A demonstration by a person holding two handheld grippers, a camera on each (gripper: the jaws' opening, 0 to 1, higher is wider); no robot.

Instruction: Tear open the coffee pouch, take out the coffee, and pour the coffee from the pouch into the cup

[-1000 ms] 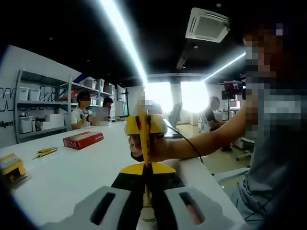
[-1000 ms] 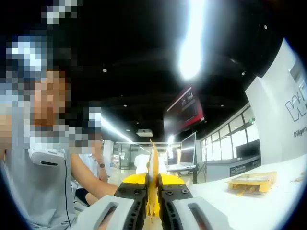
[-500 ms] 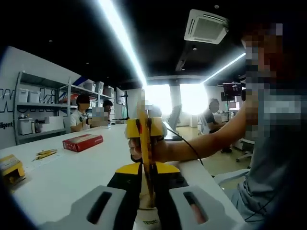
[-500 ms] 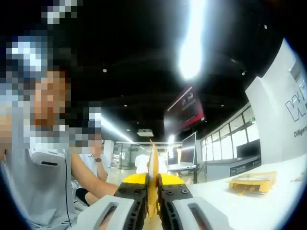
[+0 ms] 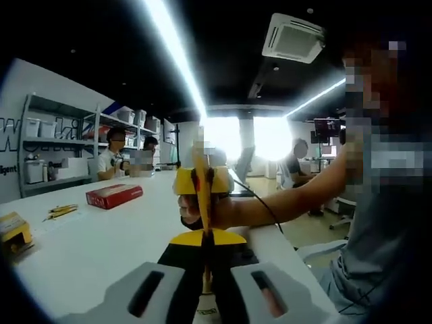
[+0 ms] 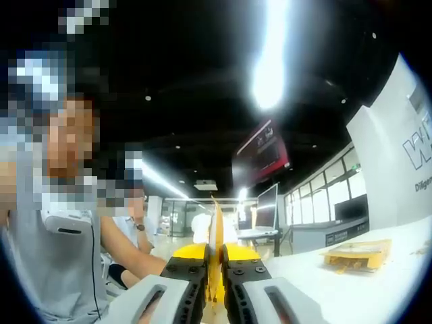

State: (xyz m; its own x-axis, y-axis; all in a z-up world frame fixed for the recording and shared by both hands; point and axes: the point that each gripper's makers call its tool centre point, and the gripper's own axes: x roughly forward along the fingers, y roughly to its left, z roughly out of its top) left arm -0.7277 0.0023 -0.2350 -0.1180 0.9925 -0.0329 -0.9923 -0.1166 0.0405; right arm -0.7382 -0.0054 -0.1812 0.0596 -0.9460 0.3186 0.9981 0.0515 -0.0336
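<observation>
Open-plan room, dark ceiling with long light strips point(image 5: 172, 54) and a ceiling AC unit point(image 5: 302, 37). Long white table point(image 5: 101, 243), metal shelving point(image 5: 57, 145) against the white wall, bright windows point(image 5: 253, 138) at far end. Hanging screen point(image 6: 262, 152) overhead.

right claw point(image 6: 214, 287) clamped on yellow coffee pouch point(image 6: 216, 250), yellow box point(image 6: 356, 256) on white table point(image 6: 378, 290)

1. The left tongs point(image 5: 202, 270) have two pale grey jaws, each with a dark oblong slot, and black inner blocks capped in yellow.
2. The right tongs point(image 6: 214, 287) match: grey slotted jaws, black blocks with small screws, yellow caps.
3. The person point(image 6: 64, 270) wears a grey sleeveless top.
4. A thin black cable point(image 5: 266, 206) runs along the forearm.
</observation>
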